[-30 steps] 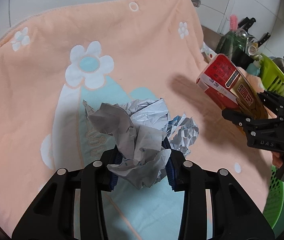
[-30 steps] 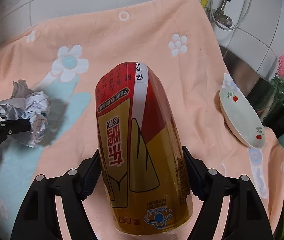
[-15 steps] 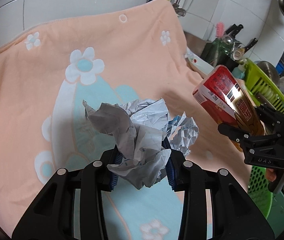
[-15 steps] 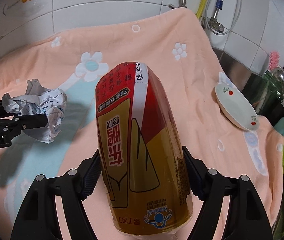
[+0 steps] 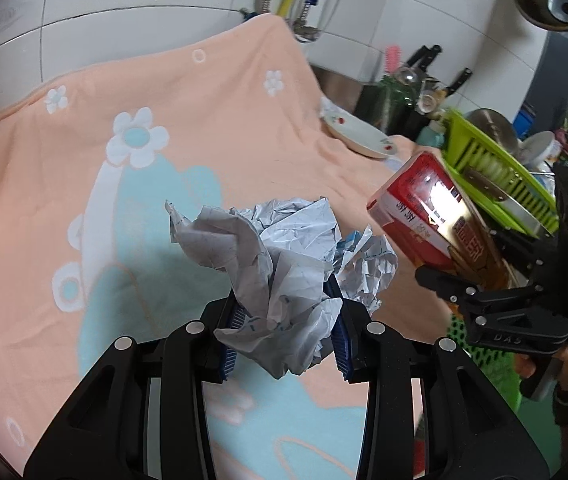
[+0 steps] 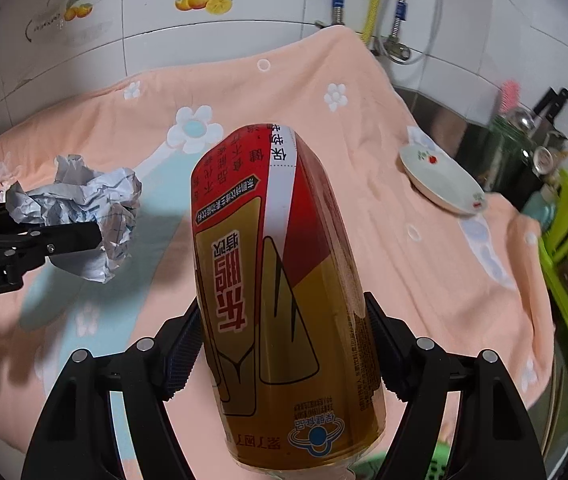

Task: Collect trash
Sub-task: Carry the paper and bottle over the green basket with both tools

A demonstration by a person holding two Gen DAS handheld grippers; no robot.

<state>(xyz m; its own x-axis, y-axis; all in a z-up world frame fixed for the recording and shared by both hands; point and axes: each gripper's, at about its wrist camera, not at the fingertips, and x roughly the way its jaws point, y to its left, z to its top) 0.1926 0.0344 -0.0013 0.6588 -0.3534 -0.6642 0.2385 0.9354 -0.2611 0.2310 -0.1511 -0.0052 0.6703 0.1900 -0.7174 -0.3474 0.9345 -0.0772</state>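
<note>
My left gripper (image 5: 284, 332) is shut on a crumpled ball of white-grey paper (image 5: 280, 264) and holds it above the peach flowered cloth (image 5: 204, 120). My right gripper (image 6: 280, 344) is shut on a red and gold drink can (image 6: 280, 280), also held above the cloth. In the left wrist view the can (image 5: 431, 220) and the right gripper (image 5: 467, 280) are at the right. In the right wrist view the paper (image 6: 84, 208) and the left gripper (image 6: 80, 236) are at the left.
A white saucer with red dots (image 6: 439, 180) lies on the cloth's right edge. A lime green dish rack (image 5: 495, 172) and kitchen utensils (image 5: 415, 80) stand to the right. A green mesh basket (image 5: 483, 352) sits low at the right. Tiled wall and pipes (image 6: 379, 4) are behind.
Both grippers have risen and pulled back from the cloth with their loads. More of the wall, saucer and dish rack has come into view.
</note>
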